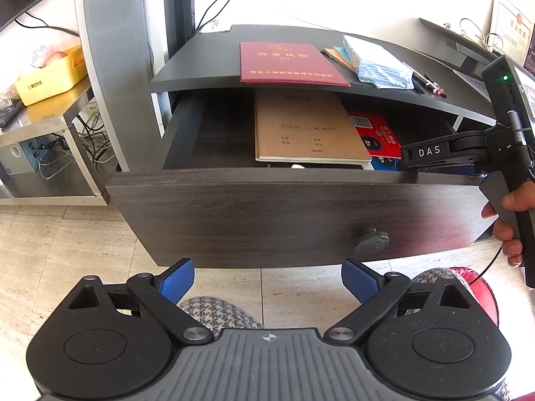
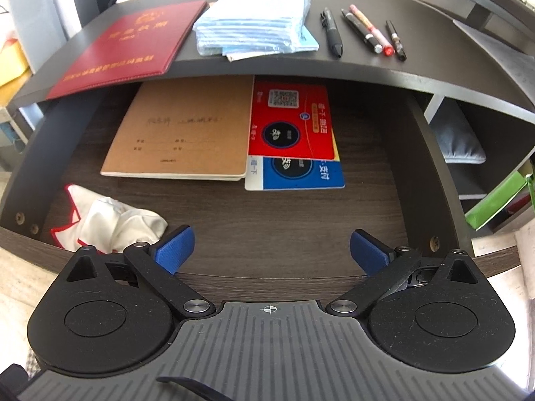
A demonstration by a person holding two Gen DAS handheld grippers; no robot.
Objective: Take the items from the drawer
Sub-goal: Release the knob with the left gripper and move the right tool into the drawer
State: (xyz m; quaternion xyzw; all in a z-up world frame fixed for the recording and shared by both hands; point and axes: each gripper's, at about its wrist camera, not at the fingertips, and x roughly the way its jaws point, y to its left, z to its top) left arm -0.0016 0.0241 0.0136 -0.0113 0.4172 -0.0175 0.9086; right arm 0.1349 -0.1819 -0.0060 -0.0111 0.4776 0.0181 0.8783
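Observation:
The dark wooden drawer (image 1: 267, 214) stands pulled out, its round knob (image 1: 371, 241) on the front. Inside lie a brown notebook (image 2: 187, 137), a red card (image 2: 294, 123) over a blue card (image 2: 301, 172), and a crumpled white cloth with red trim (image 2: 113, 220). My right gripper (image 2: 271, 249) hovers open over the drawer's front part, empty, with the cloth just left of its left finger. In the left wrist view, the right gripper (image 1: 434, 153) reaches in over the drawer's right front corner. My left gripper (image 1: 267, 282) is open below the drawer front, holding nothing.
On the cabinet top (image 2: 384, 63) lie a dark red booklet (image 2: 130, 43), a stack of blue packets (image 2: 254, 23) and several pens (image 2: 364, 31). A yellow box (image 1: 50, 77) sits on a steel table at left. A green bag (image 2: 501, 200) stands at right.

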